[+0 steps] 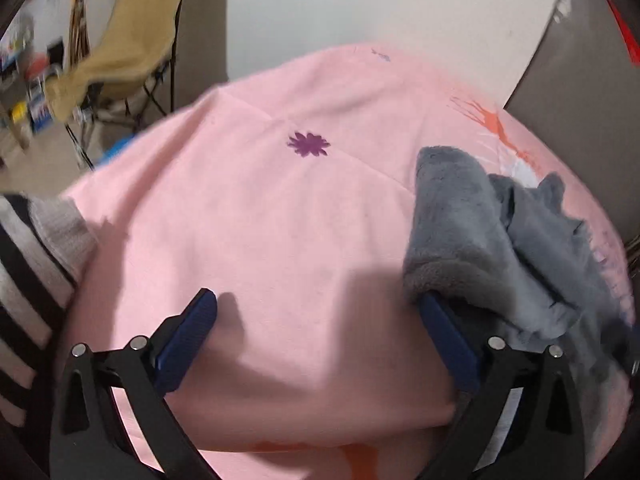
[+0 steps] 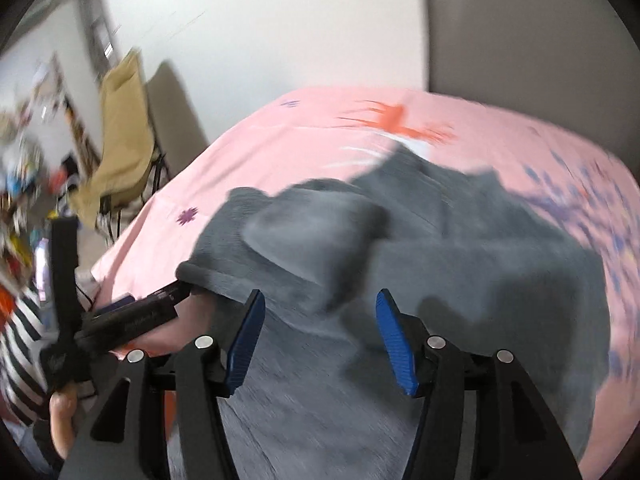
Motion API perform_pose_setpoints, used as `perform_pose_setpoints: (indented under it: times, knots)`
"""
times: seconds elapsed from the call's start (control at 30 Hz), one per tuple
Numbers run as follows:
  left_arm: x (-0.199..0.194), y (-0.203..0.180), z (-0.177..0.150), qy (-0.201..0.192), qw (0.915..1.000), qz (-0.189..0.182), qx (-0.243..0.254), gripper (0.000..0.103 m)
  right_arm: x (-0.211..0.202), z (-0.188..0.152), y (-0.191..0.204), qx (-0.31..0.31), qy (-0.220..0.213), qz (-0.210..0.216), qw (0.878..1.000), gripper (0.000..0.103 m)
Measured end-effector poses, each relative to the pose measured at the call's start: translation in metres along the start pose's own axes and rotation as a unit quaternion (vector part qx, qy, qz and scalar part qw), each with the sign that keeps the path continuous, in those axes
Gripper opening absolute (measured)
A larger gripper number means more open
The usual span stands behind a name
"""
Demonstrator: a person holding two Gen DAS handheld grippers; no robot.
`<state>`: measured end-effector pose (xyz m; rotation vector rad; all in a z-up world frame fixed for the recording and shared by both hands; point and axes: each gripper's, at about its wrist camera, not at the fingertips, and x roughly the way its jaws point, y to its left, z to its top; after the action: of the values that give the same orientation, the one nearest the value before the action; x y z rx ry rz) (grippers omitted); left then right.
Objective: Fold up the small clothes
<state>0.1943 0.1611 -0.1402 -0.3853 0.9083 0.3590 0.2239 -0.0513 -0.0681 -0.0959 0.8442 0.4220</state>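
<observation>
- I see left claw (image 1: pixel 316 332) spread wide over the pink sheet (image 1: pixel 280 220); grey fleece garment (image 1: pixel 480 232) drapes its 3 o'clock finger.
- Right claw (image 2: pixel 320 338) is wide, empty, above the fleece.
- Fleece lies crumpled on the sheet, 2 o'clock in the left view.

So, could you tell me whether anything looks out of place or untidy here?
The grey fleece garment lies bunched and rumpled on the pink sheet, not flat. One edge is draped over a finger of the open left gripper. The right gripper is open above it.
</observation>
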Motion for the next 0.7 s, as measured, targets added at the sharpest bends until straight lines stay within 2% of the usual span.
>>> perform_pose_setpoints:
  times: [0.1, 0.13, 0.33, 0.4, 0.47, 0.5, 0.63, 0.7]
  knots:
    - [0.006, -0.012, -0.008, 0.001, 0.9987, 0.02, 0.046, 0.099, 0.021, 0.015, 0.027, -0.043, 0.012, -0.006, 0.999, 0.058]
    - [0.006, -0.015, -0.009, 0.002, 0.9984, 0.014, 0.056, 0.099, 0.027, 0.019, 0.034, -0.056, 0.016, -0.011, 0.998, 0.058]
    - [0.009, -0.011, -0.003, 0.003, 0.9981, 0.007, 0.062, 0.099, 0.071, 0.027, 0.061, -0.116, 0.038, -0.078, 0.989, 0.057]
    - [0.008, -0.015, 0.0, 0.007, 0.9979, 0.005, 0.065, 0.099, 0.08, 0.03, 0.058, -0.112, 0.042, -0.087, 0.989, 0.043]
    - [0.007, -0.024, 0.002, 0.009, 0.9972, -0.007, 0.075, 0.099, 0.077, 0.035, 0.046, -0.082, 0.039, -0.073, 0.993, 0.011]
    - [0.004, -0.03, 0.002, 0.004, 0.9968, -0.009, 0.079, 0.099, 0.073, 0.036, 0.041, -0.067, 0.037, -0.06, 0.995, 0.007]
    - [-0.008, -0.042, 0.009, -0.022, 0.9951, -0.032, 0.091, 0.099, 0.029, 0.042, 0.01, -0.011, -0.016, -0.035, 0.999, 0.007]
    - [-0.009, -0.05, 0.012, -0.02, 0.9933, -0.048, 0.103, 0.099, 0.015, 0.041, -0.006, 0.016, -0.028, -0.024, 0.999, 0.007]
